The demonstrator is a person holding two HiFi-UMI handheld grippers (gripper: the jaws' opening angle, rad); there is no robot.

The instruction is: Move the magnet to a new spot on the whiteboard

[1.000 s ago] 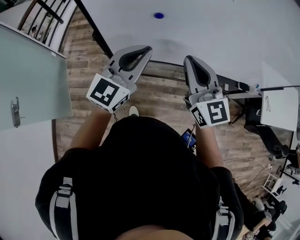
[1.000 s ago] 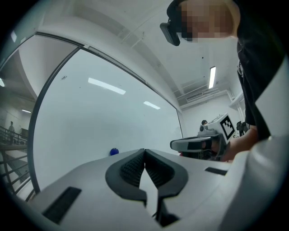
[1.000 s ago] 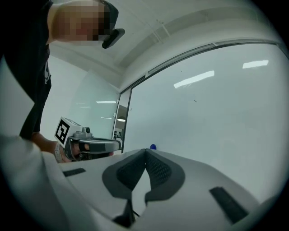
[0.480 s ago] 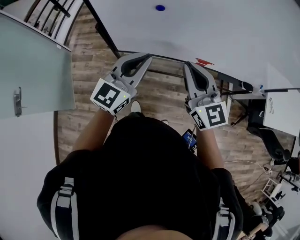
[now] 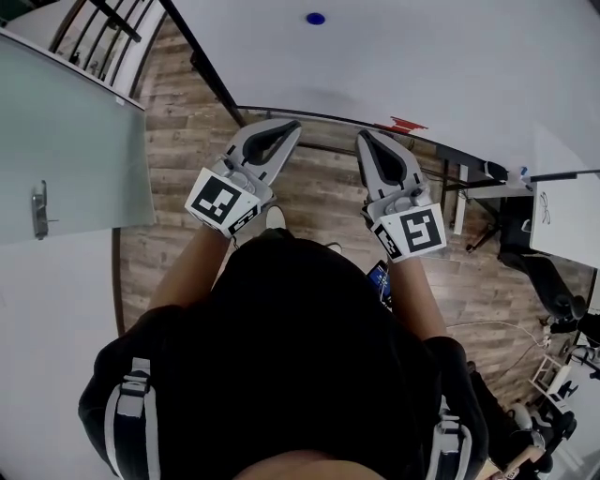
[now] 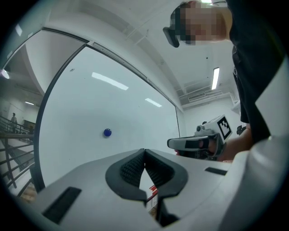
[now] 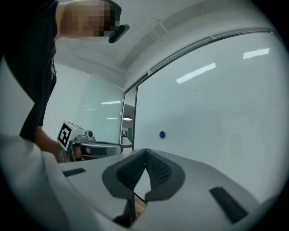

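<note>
A small round blue magnet point(image 5: 316, 18) sticks to the whiteboard point(image 5: 450, 66), well above both grippers. It also shows as the blue magnet point(image 6: 107, 132) in the left gripper view and the blue magnet point(image 7: 162, 134) in the right gripper view. My left gripper point(image 5: 296, 125) and right gripper point(image 5: 360, 137) are held side by side below the board's lower edge, tips pointing at the board, apart from the magnet. Both are shut with nothing between the pads. The left gripper point(image 6: 144, 151) and right gripper point(image 7: 145, 151) show their tips touching.
A red marker or eraser point(image 5: 400, 124) lies on the whiteboard's tray. A glass door with a handle point(image 5: 39, 211) stands at the left, a stair railing point(image 5: 89, 26) at the upper left. Desks and chairs point(image 5: 539, 253) fill the right. Wood floor lies below.
Both grippers have drawn a little closer together and slightly lower in the head view. The magnet stays where it was on the board.
</note>
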